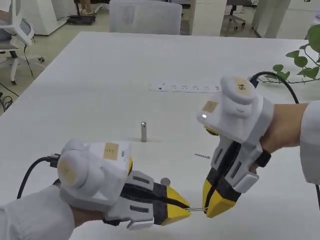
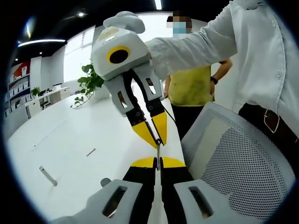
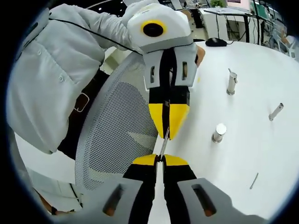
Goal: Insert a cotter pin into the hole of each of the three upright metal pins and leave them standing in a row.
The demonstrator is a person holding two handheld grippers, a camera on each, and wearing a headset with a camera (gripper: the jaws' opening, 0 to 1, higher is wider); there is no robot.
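A thin cotter pin [image 1: 197,210] spans the small gap between both grippers near the table's front edge. My left gripper [image 1: 186,210] is shut on one end and my right gripper [image 1: 209,211] on the other. In the left gripper view the cotter pin [image 2: 159,151] runs from my jaws up to the right gripper [image 2: 157,140]. One metal pin [image 1: 143,131] stands upright mid-table. A second metal pin [image 1: 165,181] peeks out behind the left gripper. The right gripper view shows that near pin [image 3: 218,133], another upright pin [image 3: 231,81] farther off, and a slanted-looking pin [image 3: 275,112].
A loose cotter pin [image 1: 202,156] lies on the white table [image 1: 100,75] beside the right gripper. A white power strip [image 1: 185,87] sits farther back, and a plant [image 1: 302,60] at the right edge. A mesh chair [image 3: 117,126] is close behind the grippers, and a person [image 2: 191,84] stands nearby.
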